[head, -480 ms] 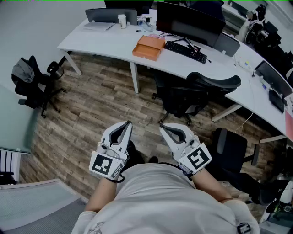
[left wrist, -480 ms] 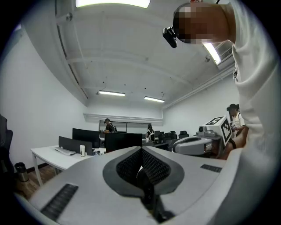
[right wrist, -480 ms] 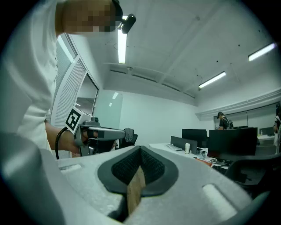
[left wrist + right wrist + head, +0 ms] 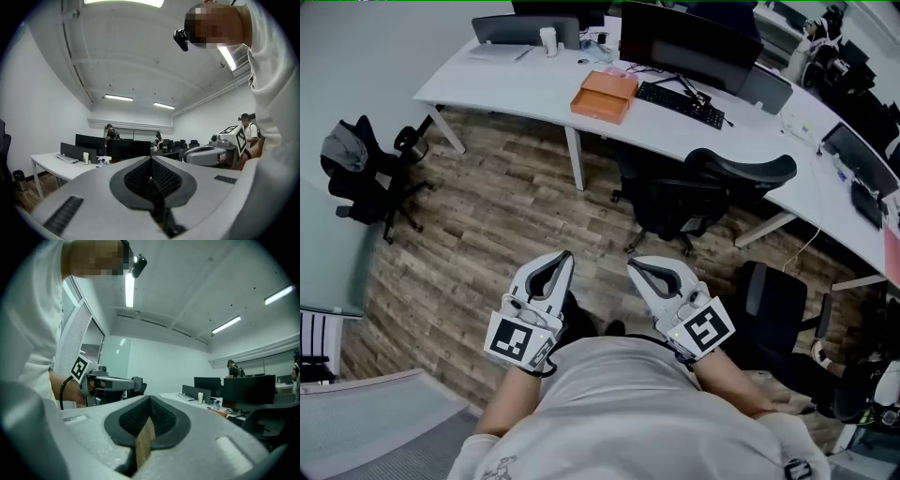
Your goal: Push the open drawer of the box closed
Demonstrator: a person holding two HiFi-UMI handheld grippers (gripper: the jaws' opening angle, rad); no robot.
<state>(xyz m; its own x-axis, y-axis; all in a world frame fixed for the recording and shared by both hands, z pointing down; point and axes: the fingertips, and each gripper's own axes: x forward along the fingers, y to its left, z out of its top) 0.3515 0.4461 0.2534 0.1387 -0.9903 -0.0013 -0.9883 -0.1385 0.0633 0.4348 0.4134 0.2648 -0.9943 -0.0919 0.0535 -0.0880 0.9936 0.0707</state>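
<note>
Floor (image 4: pixel 506 216): wood-grain planks, matt, worn brown. Desk (image 4: pixel 516 89): smooth white top with a faint sheen. Box (image 4: pixel 605 97) near the desk's front edge: matt orange, card-like. Chair (image 4: pixel 741 169): matt black, plastic-looking back. Left gripper (image 4: pixel 563 255) and right gripper (image 4: pixel 632 265): matt pale-grey plastic shells, slightly grainy. Pads (image 4: pixel 138 178): dark, finely ribbed. Shirt (image 4: pixel 619 412): light cloth.

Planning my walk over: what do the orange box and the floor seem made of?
Orange box: matte, flat colour without glare, perhaps cardboard or plastic; too distant to settle. Floor: wood-grain planks with visible seams, dull finish; laminate or real timber, can't tell.
</note>
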